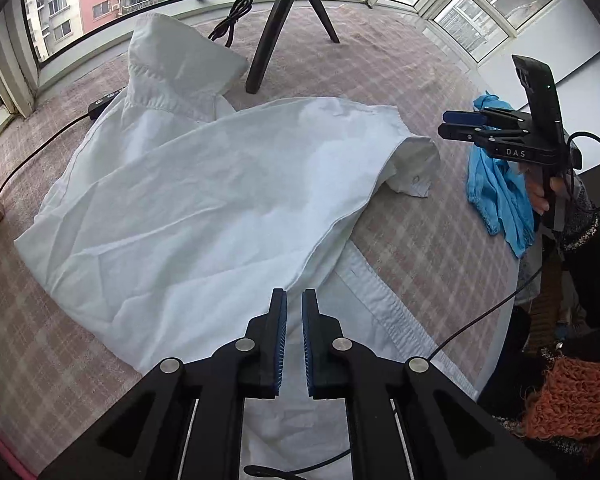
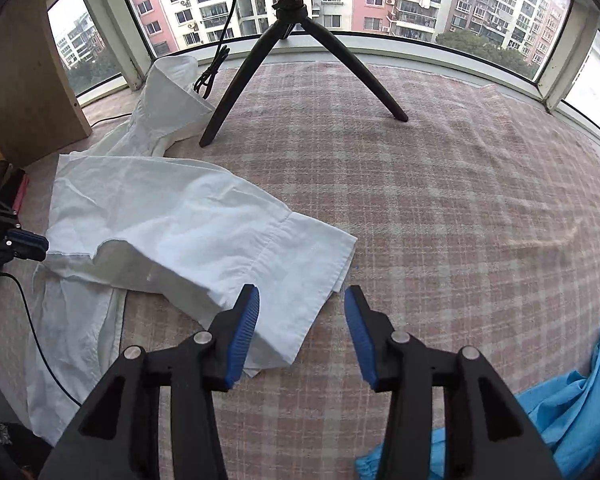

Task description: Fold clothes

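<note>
While right gripper (image 2: 302, 312) hung half-open, empty, sleeve cuff (image 2: 312, 256) lay just far-left of it; left gripper (image 1: 294, 312) near-shut, empty, over white shirt (image 1: 204, 208).

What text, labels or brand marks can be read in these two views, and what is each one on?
"DAS": white letters on the black body of the right gripper.
Red printed label above the tripod: Chinese characters, too blurred to read.
Nothing readable on the white shirt or blue cloth.
</note>
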Available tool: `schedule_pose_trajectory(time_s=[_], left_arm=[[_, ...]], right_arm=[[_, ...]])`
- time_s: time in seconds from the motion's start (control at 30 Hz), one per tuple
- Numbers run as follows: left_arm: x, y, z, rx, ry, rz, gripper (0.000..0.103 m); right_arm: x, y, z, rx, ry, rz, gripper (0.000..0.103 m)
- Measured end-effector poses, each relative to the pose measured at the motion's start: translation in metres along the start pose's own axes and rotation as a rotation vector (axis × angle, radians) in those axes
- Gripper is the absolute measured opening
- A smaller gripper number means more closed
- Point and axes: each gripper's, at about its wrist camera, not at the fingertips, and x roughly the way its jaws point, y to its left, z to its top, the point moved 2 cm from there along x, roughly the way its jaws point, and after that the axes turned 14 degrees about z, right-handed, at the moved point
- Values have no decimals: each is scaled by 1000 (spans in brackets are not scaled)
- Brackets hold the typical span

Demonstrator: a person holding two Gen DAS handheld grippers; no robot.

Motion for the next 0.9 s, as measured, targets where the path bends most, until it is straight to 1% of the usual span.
schedule_pose_trajectory(time_s=[0.03, 0.07, 0.1, 0.13, 0.2, 0.23, 0.27, 0.3, 0.33, 0.4, 0.43, 0.47, 0.5, 0.53, 0.57, 0.6, 0.67, 0.7, 0.73, 0.77, 0.83, 0.9], left_arm=[[9, -2, 0, 5, 19, 13, 6], [17, -2, -1, 5, 37, 19, 6], [24, 2, -2, -13, 53, 7, 6], [30, 5, -3, -28, 68, -1, 6], [38, 12, -6, -55, 92, -10, 6], [40, 15, -7, -66, 100, -17, 6], [42, 16, -8, -69, 103, -19, 7], [43, 17, -9, -71, 107, -21, 8], [45, 18, -9, -72, 109, -23, 8], [46, 15, -10, -67, 109, -27, 8], [46, 14, -10, -64, 109, -30, 9], [47, 13, -10, -61, 109, -26, 9], [47, 12, -10, -58, 111, -22, 9], [47, 12, -11, -56, 111, -21, 9], [47, 12, -11, -55, 112, -22, 9], [47, 12, -11, -56, 112, -24, 9], [48, 12, -11, -60, 112, -30, 9], [48, 12, -12, -60, 112, -32, 9], [48, 12, -12, -61, 112, -32, 9], [48, 12, -11, -62, 112, -33, 9], [49, 9, -10, -60, 116, -35, 9], [50, 9, -8, -59, 125, -34, 9]], right_arm=[[2, 3, -9, 5, -7, 2, 52], [6, 5, -15, 6, -4, 25, 55], [12, 8, -20, 7, 2, 41, 55], [20, 9, -22, 2, 18, 27, 55], [38, 9, -20, -34, 52, -34, 55], [44, 8, -17, -55, 69, -67, 45], [46, 7, -13, -68, 81, -84, 10], [42, 6, -7, -74, 79, -76, 2], [35, 6, 0, -91, 71, -82, 3], [12, 16, 16, -203, 18, -177, 3], [1, 23, 21, -259, -6, -204, 4], [-8, 28, 25, -308, -21, -229, 10], [-9, 30, 25, -329, -5, -254, 18], [-6, 29, 19, -340, 33, -284, 38], [-2, 26, 9, -340, 78, -265, 55], [-1, 21, -1, -307, 98, -189, 55], [-8, 1, -18, -135, 77, 19, 55], [-13, -13, -28, -23, 48, 94, 55], [-17, -28, -36, 73, 13, 138, 55], [-18, -39, -43, 140, -14, 156, 55], [-13, -56, -54, 247, -35, 178, 55], [-3, -68, -56, 346, -52, 235, 55]])
